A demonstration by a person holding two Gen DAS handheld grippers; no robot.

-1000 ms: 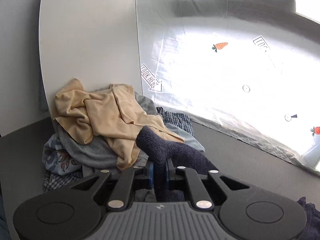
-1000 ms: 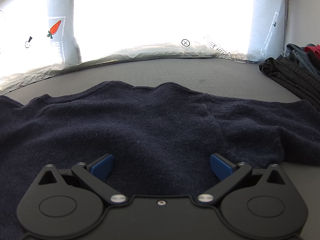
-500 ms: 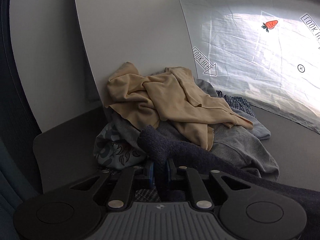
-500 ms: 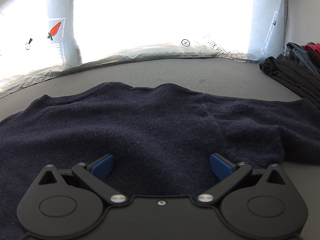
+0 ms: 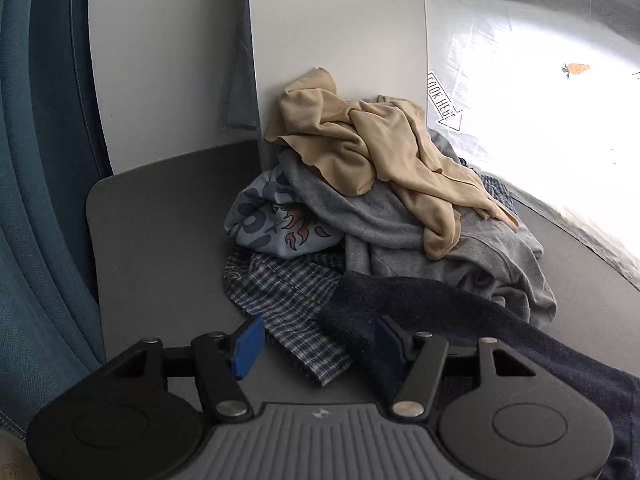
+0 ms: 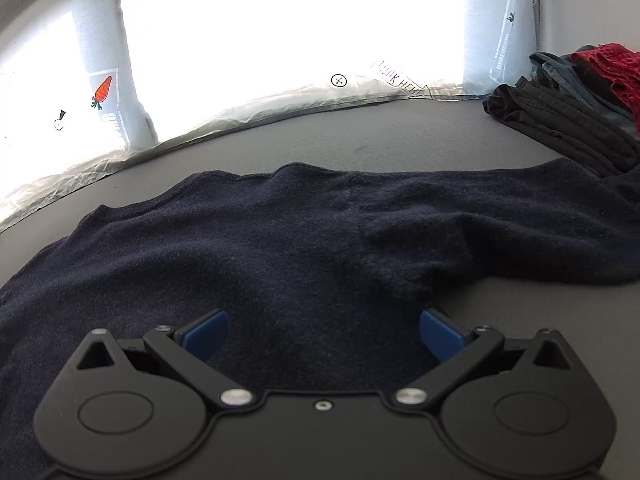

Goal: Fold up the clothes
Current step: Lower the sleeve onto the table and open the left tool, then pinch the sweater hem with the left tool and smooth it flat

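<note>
A dark navy fleece garment (image 6: 304, 248) lies spread flat on the grey table. My right gripper (image 6: 322, 334) is open, its blue pads low over the garment's near part. In the left wrist view my left gripper (image 5: 316, 344) is open. One end of the navy garment (image 5: 420, 304) lies loose between its pads, resting against the right pad (image 5: 386, 344).
A heap of unfolded clothes (image 5: 372, 200) sits at the table's left back corner: tan, grey, floral blue and plaid pieces. A stack of folded dark and red clothes (image 6: 576, 116) lies at the far right. White plastic sheeting (image 6: 280, 92) lines the back edge. A blue curtain (image 5: 36, 200) hangs left.
My left gripper has opened and let go of the navy garment's end, which now lies on the table. It also swung left. The right gripper has tilted slightly.
</note>
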